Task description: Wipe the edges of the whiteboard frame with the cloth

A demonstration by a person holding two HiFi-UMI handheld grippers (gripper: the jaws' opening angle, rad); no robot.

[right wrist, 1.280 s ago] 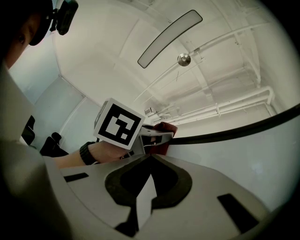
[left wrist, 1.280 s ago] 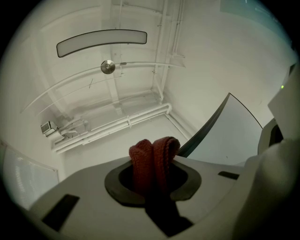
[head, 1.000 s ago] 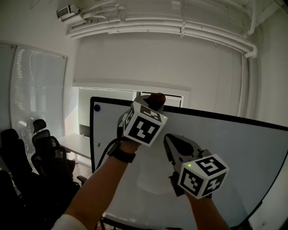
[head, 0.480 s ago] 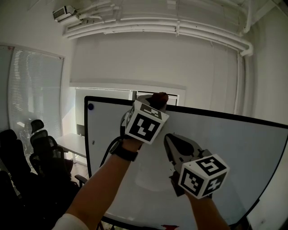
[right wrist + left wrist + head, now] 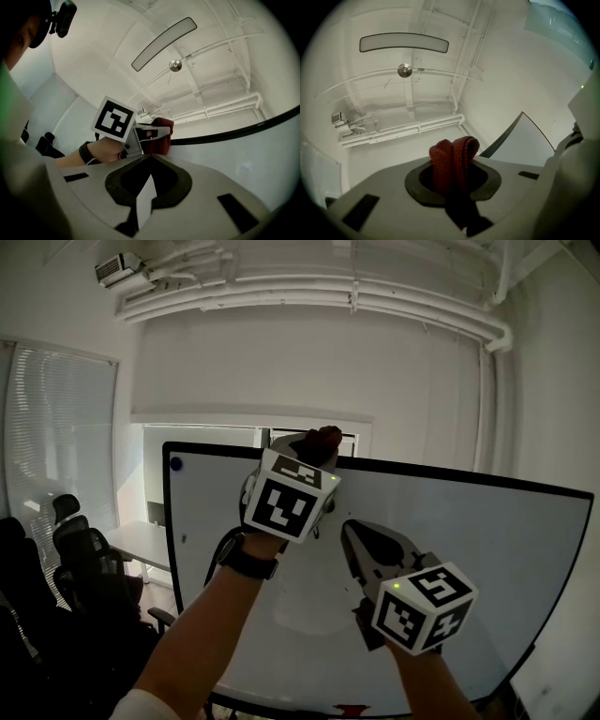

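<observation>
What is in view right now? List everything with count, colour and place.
whiteboard: one, white with a black frame, lower head view
cloth: one, dark red, at the whiteboard's top edge
dot: one, blue, whiteboard's top left corner
office chairs: several, black, lower left
table: one, white, behind the chairs
blinds: one set, pale, left wall
pipes: several, white, along the ceiling
ceiling light: one, long grey panel, overhead
wristwatch: one, black, left wrist
left gripper: one, grey-white, shut on the cloth
right gripper: one, grey-white, shut and empty, in front of the whiteboard
</observation>
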